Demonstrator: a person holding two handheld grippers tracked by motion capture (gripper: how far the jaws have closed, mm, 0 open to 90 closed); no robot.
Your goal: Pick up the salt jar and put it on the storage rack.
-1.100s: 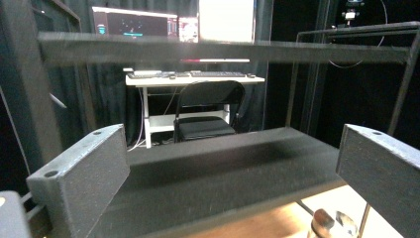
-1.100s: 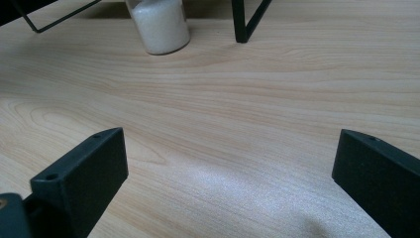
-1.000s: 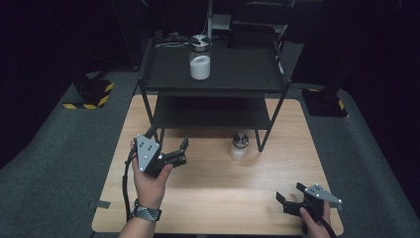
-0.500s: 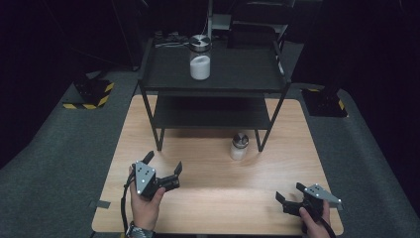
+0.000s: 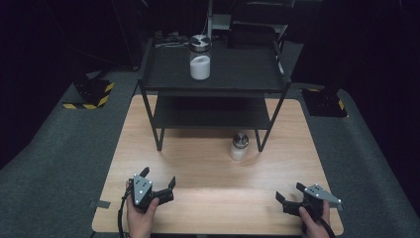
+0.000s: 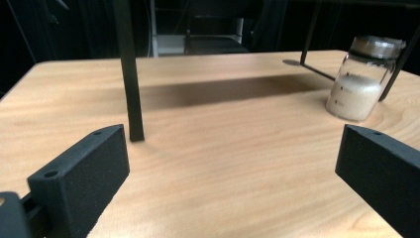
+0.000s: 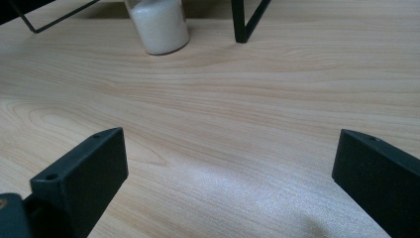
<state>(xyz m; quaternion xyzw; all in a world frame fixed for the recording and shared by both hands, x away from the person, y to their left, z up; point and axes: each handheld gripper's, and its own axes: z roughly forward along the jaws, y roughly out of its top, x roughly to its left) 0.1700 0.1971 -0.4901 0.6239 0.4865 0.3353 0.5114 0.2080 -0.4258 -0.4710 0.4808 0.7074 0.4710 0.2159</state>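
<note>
At the lower left of the high view, the left hand-held gripper (image 5: 158,181) is black, topped by a grey three-cornered plate dotted with small dark screws, and a black cable trails from it off the bottom edge. At the lower right, the right hand-held gripper (image 5: 291,194) carries the same grey plate on a black body. In both gripper views the jaws are matte black, blocky wedges, each with what looks like a small screw hole near its top corner.
</note>
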